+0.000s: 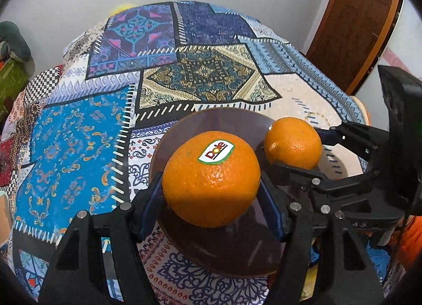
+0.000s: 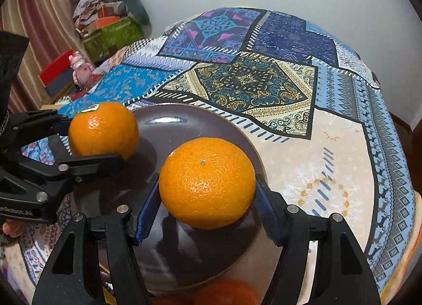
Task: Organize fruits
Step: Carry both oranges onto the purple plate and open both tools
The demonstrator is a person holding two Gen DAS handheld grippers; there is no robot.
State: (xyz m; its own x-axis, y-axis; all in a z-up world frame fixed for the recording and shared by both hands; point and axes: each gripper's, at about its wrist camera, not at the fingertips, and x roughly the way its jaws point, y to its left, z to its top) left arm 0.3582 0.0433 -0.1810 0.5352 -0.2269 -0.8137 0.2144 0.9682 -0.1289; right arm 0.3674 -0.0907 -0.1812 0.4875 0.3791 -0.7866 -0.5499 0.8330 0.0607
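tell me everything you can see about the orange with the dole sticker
The stickered orange is round, bright orange, with a pebbled, glossy peel. An oval white Dole sticker with a green edge sits on its upper side. It is clamped between the blue pads of the left gripper, one pad on each flank, and hangs over the dark brown plate; its shadow lies on the plate below. A second orange, held by the right gripper, is close beside it without touching.

sticker point(image 1: 216, 152) on orange point(image 1: 211, 181): "dole" | left claw point(image 2: 87, 144) body: "...nrobot.ai", cut off
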